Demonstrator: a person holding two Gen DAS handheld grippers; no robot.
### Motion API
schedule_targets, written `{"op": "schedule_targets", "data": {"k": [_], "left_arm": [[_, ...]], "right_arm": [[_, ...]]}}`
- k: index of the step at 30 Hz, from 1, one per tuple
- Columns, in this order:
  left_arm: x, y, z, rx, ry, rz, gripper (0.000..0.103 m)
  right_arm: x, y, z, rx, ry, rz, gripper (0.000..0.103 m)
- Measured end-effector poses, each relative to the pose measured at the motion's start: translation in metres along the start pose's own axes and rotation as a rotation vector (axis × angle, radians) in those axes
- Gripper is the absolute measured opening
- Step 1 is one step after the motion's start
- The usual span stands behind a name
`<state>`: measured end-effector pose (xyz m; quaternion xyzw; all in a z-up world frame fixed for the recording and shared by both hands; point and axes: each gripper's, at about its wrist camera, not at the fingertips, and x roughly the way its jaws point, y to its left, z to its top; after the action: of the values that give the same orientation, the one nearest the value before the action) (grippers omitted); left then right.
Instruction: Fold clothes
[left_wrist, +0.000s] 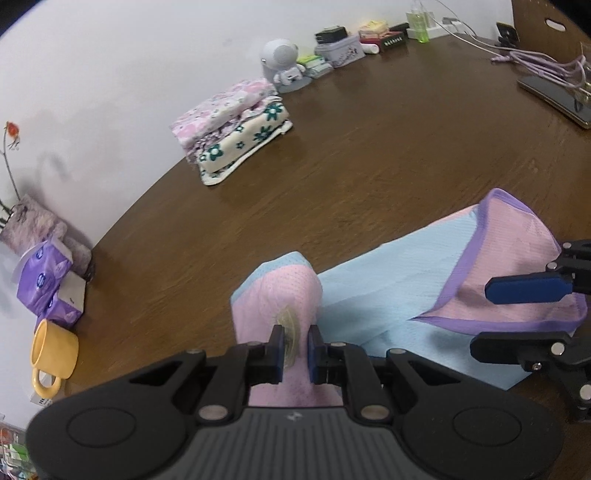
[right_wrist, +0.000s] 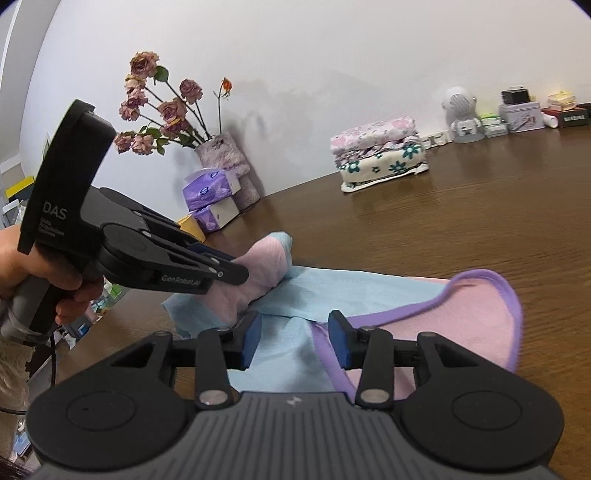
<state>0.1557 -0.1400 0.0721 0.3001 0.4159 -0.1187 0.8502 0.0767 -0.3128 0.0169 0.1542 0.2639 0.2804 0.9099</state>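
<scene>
Two grippers work one garment (left_wrist: 391, 291), a light-blue piece w/ pink lining and purple trim, lying on the near part of the brown table (left_wrist: 369, 158).

Left gripper (left_wrist: 297, 354) is clamped on a raised pink bunch of the fabric; its jaws are pinched together on cloth that stands up off the tabletop. In the right wrist view a hand (right_wrist: 22, 266) holds that tool by its grip, w/ the lifted pink end just past the tip.

Right gripper (right_wrist: 291, 341) has its jaws apart, nothing between them; it hangs low over the purple-edged flap, where blue meets pink. Can't tell if a pad touches the cloth.

Progress, as a judgement: well along overall, mid-way on this item. A stack of folded clothes (left_wrist: 232, 129), floral prints, sits at the far left of the table near the wall, so several pieces look finished. Current garment is only partly done: one end is lifted, the pink-lined flap on the right is turned open, and the blue middle lies flat but creased. No neat rectangle yet.

Left to do, prob.: right side needs a hold on the purple edge, then both ends get carried over, smoothed, and the item joins the stack. No other unfolded clothes show in either view.
</scene>
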Motion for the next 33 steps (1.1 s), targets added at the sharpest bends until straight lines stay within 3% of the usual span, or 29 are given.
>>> {"op": "schedule_targets", "data": {"k": [6, 14, 19, 25, 33], "left_arm": [[0.005, -0.012, 0.002, -0.008, 0.004, -0.022, 0.013], [-0.008, -0.015, -0.008, -0.041, -0.058, -0.105, 0.025], [-0.034, 0.007, -0.033, -0.116, -0.14, -0.141, 0.043], [-0.044, 0.036, -0.077, -0.197, -0.162, -0.161, 0.045], [-0.033, 0.036, -0.114, -0.143, -0.211, -0.141, 0.044]], "right_arm": [[-0.006, -0.006, -0.004, 0.016, -0.005, -0.02, 0.041], [-0.004, -0.007, -0.006, 0.02, 0.004, -0.053, 0.041], [0.0, -0.005, -0.005, 0.017, 0.018, -0.068, 0.041], [0.012, 0.005, 0.004, 0.007, 0.029, -0.055, 0.041], [0.052, 0.02, 0.037, 0.014, 0.076, -0.022, 0.041]]}}
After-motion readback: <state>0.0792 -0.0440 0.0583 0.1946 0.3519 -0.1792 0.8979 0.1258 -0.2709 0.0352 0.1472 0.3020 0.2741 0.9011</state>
